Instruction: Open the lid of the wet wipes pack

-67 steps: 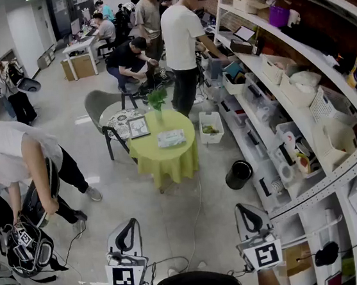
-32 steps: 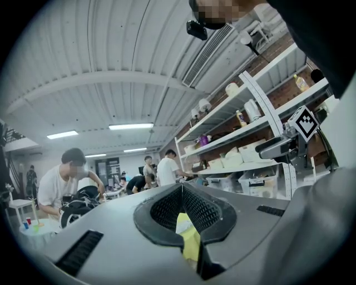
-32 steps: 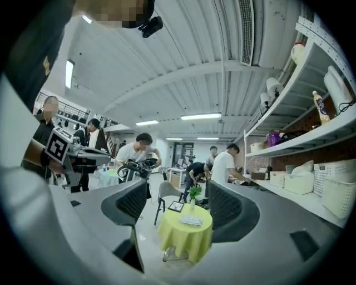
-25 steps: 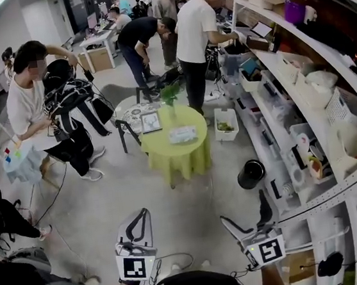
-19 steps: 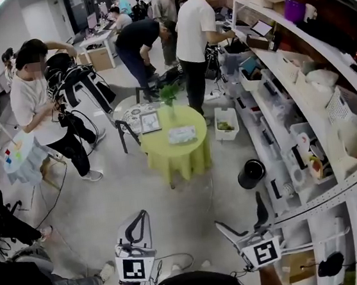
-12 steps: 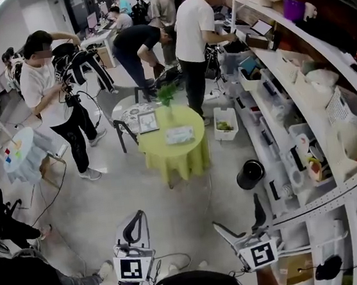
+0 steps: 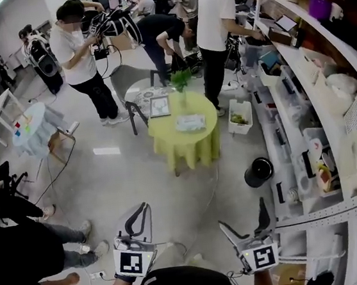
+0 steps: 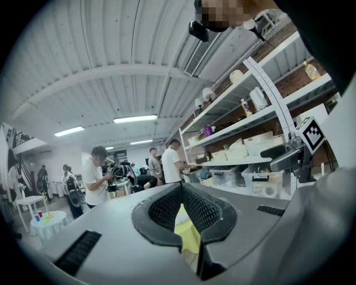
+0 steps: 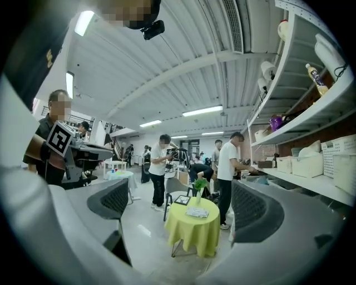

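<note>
Right gripper (image 7: 241, 215): jaws had just been opening, wider than earlier, nothing between them
Left gripper (image 7: 137, 209): jaws together, empty
Wet wipes pack (image 7: 190, 123): flat on yellow-green table (image 7: 185, 147), at 12 o'clock, well apart from both grippers

Both held low and level: left gripper (image 7: 139, 209) with jaws closed together, empty; right gripper (image 7: 243, 218) with jaws just opened wide, nothing between them.
</note>
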`<state>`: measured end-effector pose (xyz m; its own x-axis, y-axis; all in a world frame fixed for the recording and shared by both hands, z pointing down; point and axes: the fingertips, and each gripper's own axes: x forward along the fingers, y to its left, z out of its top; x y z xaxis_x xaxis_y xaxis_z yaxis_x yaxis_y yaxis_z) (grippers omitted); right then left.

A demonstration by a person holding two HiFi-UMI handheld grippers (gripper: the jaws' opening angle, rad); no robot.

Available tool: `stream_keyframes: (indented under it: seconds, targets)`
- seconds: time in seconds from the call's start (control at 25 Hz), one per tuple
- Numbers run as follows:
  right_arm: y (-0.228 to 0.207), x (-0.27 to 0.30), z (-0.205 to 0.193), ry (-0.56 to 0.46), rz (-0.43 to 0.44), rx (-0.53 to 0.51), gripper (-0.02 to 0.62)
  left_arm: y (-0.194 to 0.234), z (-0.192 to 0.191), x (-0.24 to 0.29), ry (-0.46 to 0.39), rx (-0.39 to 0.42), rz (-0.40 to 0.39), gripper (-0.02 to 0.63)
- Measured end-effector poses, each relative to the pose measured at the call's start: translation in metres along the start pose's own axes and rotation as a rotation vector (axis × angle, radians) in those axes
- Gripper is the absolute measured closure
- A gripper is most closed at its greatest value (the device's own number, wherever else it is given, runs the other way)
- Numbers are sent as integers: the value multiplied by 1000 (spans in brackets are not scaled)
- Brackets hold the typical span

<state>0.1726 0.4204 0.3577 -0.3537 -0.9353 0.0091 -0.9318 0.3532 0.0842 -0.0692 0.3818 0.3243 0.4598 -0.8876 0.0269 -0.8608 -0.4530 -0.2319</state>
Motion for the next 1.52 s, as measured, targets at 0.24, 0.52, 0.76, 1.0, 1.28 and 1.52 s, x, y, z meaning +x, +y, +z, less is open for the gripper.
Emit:
stream_keyframes:
  seconds: [0.24, 0.52, 0.76, 1.0, 1.28, 1.52]
  targets:
    - [2, 17, -15, 47, 24, -6, 32, 10, -16, 8, 34, -22, 28, 586]
    - [-4, 72, -13, 47, 5, -67, 32, 47, -32, 59, 14, -57, 14, 586]
    - [-7, 141, -12, 89, -21, -86, 43, 94, -41, 113, -22, -51, -19, 586]
    - [0, 224, -15, 137, -44, -128, 57, 159, -62, 164, -30, -68, -45, 586]
    - [5, 302, -23, 200, -73, -203, 83, 204, -92, 220, 5, -23, -119, 586]
    - [-15, 346, -48, 275, -51, -256, 129, 214, -104, 271, -21, -214, -104, 583]
